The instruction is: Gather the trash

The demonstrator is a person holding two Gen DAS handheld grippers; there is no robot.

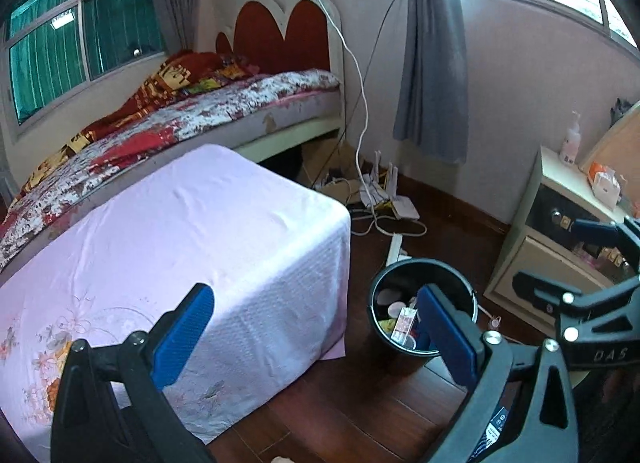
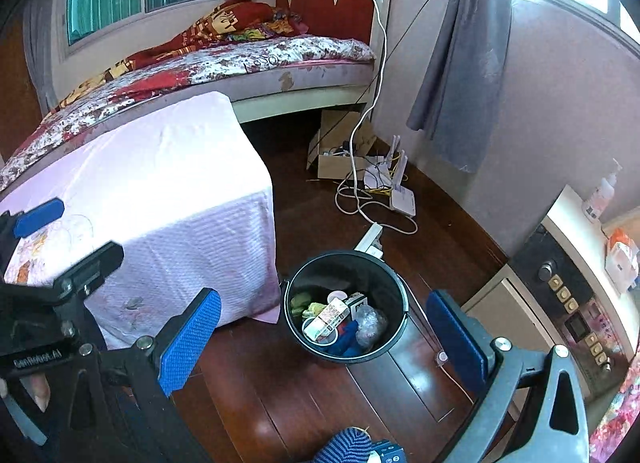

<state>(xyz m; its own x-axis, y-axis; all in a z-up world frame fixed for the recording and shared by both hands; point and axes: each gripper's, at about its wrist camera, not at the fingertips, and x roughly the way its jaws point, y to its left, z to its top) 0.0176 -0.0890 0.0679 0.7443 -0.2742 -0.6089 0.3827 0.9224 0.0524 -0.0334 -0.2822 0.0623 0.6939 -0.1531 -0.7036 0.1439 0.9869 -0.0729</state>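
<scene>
The right wrist view looks almost straight down into the black bucket [image 2: 347,305] at lower centre of the frame, so its load can be read: a printed carton [image 2: 326,318], a crumpled clear plastic bag [image 2: 370,326], something blue, green and yellow scraps and a round pale lid. The left wrist view shows the same bucket [image 1: 424,305] at lower right, but half its mouth is hidden behind a blue finger pad, and only the carton [image 1: 404,323] and a few pale bits show. The bucket stands on the dark wooden floor [image 2: 280,403], just beside the corner of the tabletop [image 1: 168,239] draped in a pink cloth.

Only the right wrist view shows the open cardboard box [image 2: 340,157] under the bed end, and a striped blue thing at its bottom edge that cannot be made out. Only the left wrist view shows the whole top of the pink cloth, with the bed [image 1: 192,111] behind it in the upper left.

The left hand-held gripper [image 1: 316,331] is spread wide with nothing between its pads, hanging above the tabletop corner and the bucket. The right hand-held gripper [image 2: 324,339] is likewise spread wide and holds nothing, poised over the bucket. Each appears at the edge of the other's view.
</scene>
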